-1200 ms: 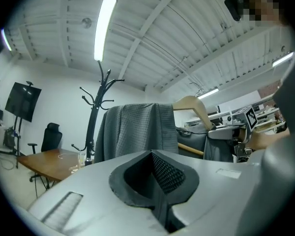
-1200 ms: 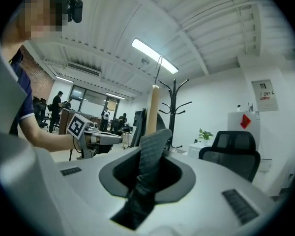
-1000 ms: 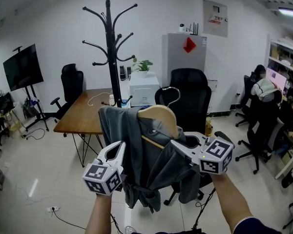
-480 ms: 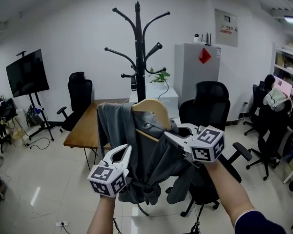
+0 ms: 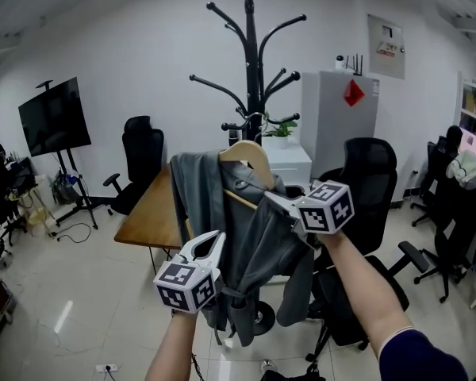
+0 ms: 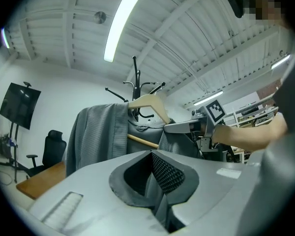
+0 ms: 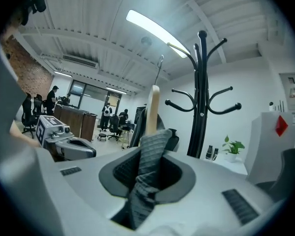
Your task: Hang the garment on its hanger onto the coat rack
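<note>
Coat rack [image 5: 248,62] looms closer at 12 o'clock now; left gripper [image 5: 213,243] and right gripper [image 5: 276,203] both pinch the garment [image 5: 258,248], so I'd lift the hanger [image 5: 250,157] hook over a prong.

The pale tiled floor [image 5: 47,292] carries a wooden table [image 5: 151,221], black office chairs [image 5: 143,153] and, at the left, a TV stand [image 5: 75,201]. The coat rack [image 5: 250,70] stands on it beside the table. A socket strip [image 5: 105,367] lies near the bottom edge.

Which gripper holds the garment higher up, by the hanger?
The right gripper, shut on the garment beside the wooden hanger; the left gripper grips it low down.
</note>
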Tool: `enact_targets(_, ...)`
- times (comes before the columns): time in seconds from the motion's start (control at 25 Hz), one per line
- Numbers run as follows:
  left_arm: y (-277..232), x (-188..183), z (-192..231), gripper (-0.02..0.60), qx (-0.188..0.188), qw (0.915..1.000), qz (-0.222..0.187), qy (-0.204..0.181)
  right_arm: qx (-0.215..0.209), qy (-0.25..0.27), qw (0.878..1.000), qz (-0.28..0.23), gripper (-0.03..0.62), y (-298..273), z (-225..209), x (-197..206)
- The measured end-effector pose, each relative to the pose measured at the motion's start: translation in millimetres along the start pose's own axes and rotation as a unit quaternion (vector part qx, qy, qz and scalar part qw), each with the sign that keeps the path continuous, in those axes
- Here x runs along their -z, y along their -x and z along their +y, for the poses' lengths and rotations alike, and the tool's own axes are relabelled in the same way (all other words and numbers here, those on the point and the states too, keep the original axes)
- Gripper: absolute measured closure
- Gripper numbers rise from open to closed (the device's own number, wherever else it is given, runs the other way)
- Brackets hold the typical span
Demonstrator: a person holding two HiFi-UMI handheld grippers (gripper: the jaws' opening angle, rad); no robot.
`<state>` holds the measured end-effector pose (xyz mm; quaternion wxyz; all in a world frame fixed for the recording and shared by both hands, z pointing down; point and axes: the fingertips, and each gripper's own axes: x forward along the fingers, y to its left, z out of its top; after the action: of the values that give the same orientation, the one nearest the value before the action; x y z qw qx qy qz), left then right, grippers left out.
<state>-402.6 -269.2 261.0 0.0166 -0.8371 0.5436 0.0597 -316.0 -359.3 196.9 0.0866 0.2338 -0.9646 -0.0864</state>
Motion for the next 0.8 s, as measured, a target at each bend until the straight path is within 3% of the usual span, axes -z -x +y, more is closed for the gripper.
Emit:
enact_targets(0.36,-41,18,54,0.589,-0.022,0.9995,0.024,-0.003,-0.003,-0.02,0.999,0.034,0.517,-77,-72,36)
enact_targets(0.8,-80,31,76,0.589,-0.024,0.9994,0.025,0.006,-0.014,-0.018,0.998,0.063,0.517,-117,-106,65)
